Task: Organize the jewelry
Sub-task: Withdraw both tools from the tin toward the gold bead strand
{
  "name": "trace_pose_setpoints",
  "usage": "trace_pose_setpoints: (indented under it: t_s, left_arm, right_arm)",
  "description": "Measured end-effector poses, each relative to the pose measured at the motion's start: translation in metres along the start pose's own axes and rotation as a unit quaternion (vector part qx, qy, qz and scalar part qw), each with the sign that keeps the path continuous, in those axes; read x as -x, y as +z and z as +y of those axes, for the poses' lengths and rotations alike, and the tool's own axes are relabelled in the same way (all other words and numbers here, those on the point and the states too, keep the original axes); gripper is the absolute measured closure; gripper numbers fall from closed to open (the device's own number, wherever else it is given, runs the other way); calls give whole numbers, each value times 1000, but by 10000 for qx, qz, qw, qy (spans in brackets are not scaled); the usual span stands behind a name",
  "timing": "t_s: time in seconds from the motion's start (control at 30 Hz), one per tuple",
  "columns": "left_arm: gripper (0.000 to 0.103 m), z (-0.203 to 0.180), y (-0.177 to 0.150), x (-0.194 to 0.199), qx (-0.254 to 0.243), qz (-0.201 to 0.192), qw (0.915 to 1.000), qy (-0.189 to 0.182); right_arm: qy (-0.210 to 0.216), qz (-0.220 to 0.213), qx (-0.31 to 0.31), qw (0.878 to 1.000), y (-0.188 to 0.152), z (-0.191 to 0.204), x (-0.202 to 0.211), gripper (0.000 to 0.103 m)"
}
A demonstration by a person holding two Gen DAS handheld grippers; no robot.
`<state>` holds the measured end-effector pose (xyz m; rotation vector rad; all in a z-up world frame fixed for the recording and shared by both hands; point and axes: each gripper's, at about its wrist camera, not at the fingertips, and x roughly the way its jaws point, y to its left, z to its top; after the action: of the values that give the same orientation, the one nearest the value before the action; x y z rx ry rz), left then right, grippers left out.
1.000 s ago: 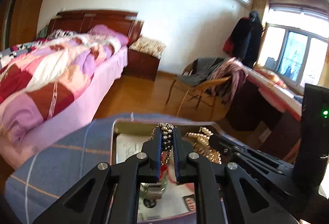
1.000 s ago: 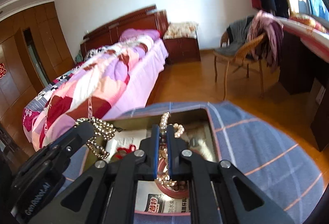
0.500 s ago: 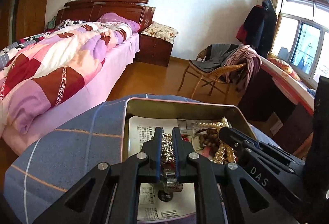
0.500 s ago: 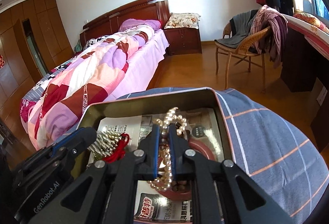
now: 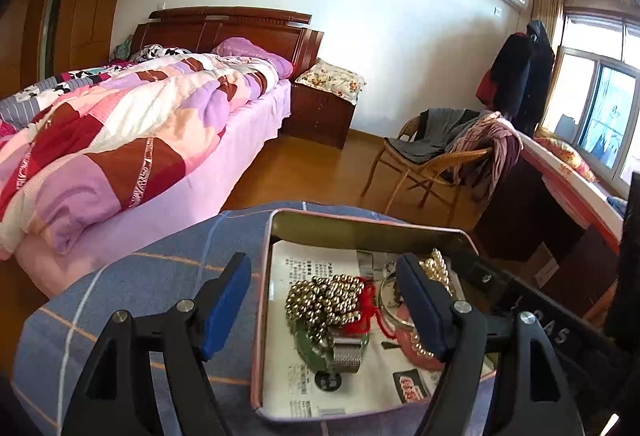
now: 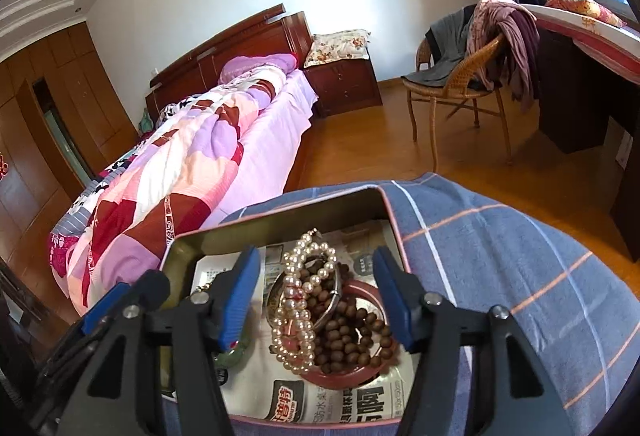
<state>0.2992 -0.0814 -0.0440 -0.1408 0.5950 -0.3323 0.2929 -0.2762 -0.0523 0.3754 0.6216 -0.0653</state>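
Observation:
A pink-rimmed tin box [image 5: 360, 220] lined with newspaper sits on a blue checked cloth. My left gripper [image 5: 322, 272] hangs over it, its jaws opening. Below its fingers lies a silver bead string [image 5: 324, 296] with a red tassel, touching neither pad. A green bangle [image 5: 306, 348] and a metal band [image 5: 347, 356] lie beside it. In the right wrist view my right gripper [image 6: 316, 264] is over the tin box [image 6: 280, 222], its jaws also opening. A pearl necklace [image 6: 298, 300] lies free between them on brown wooden beads [image 6: 348, 332] and a red bangle [image 6: 352, 374].
The blue checked cloth [image 6: 500, 256] covers the surface around the tin. A bed with a patchwork quilt [image 5: 120, 139] stands to the left. A wicker chair [image 5: 432, 163] draped with clothes and a dark desk [image 6: 580, 83] stand across the wooden floor.
Both grippers were shut on bead strings held above the tin. They lowered them into it and have spread their jaws. The silver string and the pearls now lie loose in the tin.

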Motion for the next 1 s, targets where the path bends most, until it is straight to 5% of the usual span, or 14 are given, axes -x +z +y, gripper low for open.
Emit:
trace_pose_setpoints:
  t_s: [0.17,1.0]
  left_arm:
    - [27,6,-3,16,-55,87,9999,57]
    - [27,25,-78,122,-285,402,9973,538]
  right_arm:
    - [-48,27,26,10000,-9,2,13,16]
    - [-452,511,655,9955,-85,30,89,14]
